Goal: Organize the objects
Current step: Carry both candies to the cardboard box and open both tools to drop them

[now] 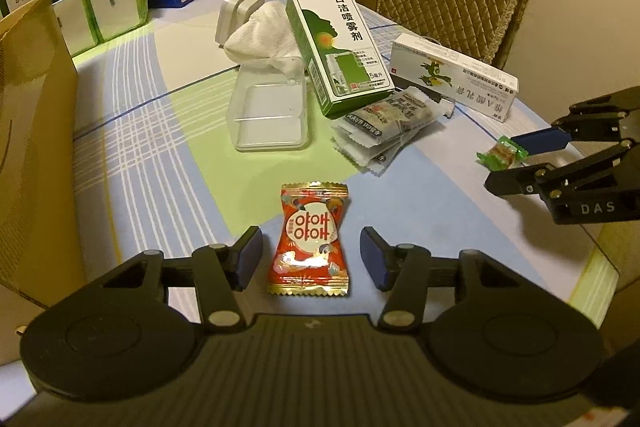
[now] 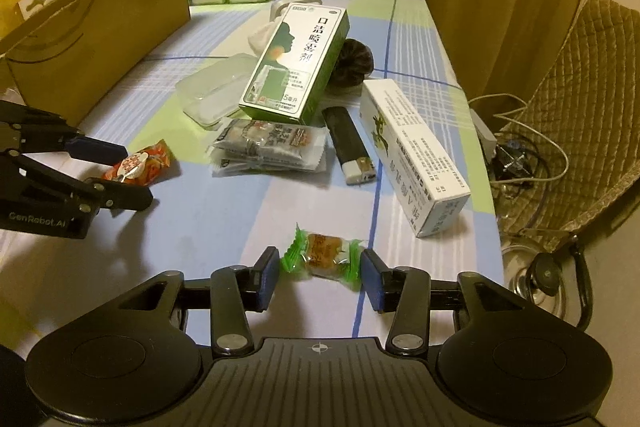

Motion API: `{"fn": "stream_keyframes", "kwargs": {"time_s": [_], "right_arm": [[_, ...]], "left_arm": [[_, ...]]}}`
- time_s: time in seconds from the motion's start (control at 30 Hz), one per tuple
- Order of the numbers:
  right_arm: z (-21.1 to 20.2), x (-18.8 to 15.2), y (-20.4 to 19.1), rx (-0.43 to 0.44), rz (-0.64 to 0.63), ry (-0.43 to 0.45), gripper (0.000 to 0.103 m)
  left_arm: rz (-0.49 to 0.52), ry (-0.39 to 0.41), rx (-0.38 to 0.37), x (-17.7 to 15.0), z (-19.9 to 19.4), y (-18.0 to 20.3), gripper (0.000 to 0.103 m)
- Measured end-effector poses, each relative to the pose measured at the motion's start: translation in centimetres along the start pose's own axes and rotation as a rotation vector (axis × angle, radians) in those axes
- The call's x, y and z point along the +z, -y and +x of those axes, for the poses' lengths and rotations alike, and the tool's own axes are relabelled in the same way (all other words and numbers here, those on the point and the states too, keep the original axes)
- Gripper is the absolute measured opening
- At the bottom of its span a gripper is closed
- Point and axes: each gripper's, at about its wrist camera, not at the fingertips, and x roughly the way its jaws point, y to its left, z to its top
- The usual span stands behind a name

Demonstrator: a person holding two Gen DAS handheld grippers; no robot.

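Right wrist view only: black lighter [image 2: 349, 146], half hidden elsewhere. Left gripper [image 1: 311, 255] agape astride red candy [image 1: 310, 239]; right gripper [image 2: 320, 274] agape flanking green candy [image 2: 322, 254].

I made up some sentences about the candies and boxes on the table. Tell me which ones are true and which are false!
1. The red candy packet lies between the open left gripper fingers. True.
2. The right gripper is squeezing the lighter. False: it is open around the green-wrapped candy.
3. The green box leans on the snack packets. True.
4. The clear plastic container is full of candies. False: it looks empty.
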Motion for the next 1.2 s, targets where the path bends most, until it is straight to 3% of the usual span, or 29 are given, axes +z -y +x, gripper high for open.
{"fn": "stream_keyframes", "kwargs": {"time_s": [0.27,0.3,0.33,0.37,0.47,0.7,0.97,1.2], "right_arm": [[0.3,0.5,-0.1,-0.024,0.035,-0.010,0.041],[0.2,0.6,-0.2,-0.028,0.039,-0.013,0.036],[0.2,0.6,-0.3,-0.028,0.040,-0.013,0.029],[0.1,0.5,-0.5,-0.032,0.035,-0.010,0.028],[0.0,0.4,-0.7,-0.036,0.030,-0.004,0.024],[-1.1,1.0,-0.4,-0.043,0.057,0.019,0.024],[-3.5,2.7,-1.4,-0.041,0.067,0.043,0.024],[-7.1,5.8,-4.7,0.035,0.078,0.121,0.024]], "left_arm": [[0.002,-0.006,0.005,0.3,0.2,0.3,0.046],[0.003,-0.007,0.006,0.3,0.2,0.3,0.046],[-0.001,-0.007,0.002,0.3,0.2,0.3,0.043],[-0.003,-0.006,-0.003,0.3,0.1,0.3,0.036],[-0.001,-0.008,-0.002,0.4,-0.1,0.3,0.027],[-0.014,-0.005,0.010,0.3,-1.2,-0.3,0.026],[-0.041,0.024,0.029,0.8,-4.6,-0.7,0.026],[-0.078,0.097,0.063,2.0,-10.4,-1.8,0.026]]}}
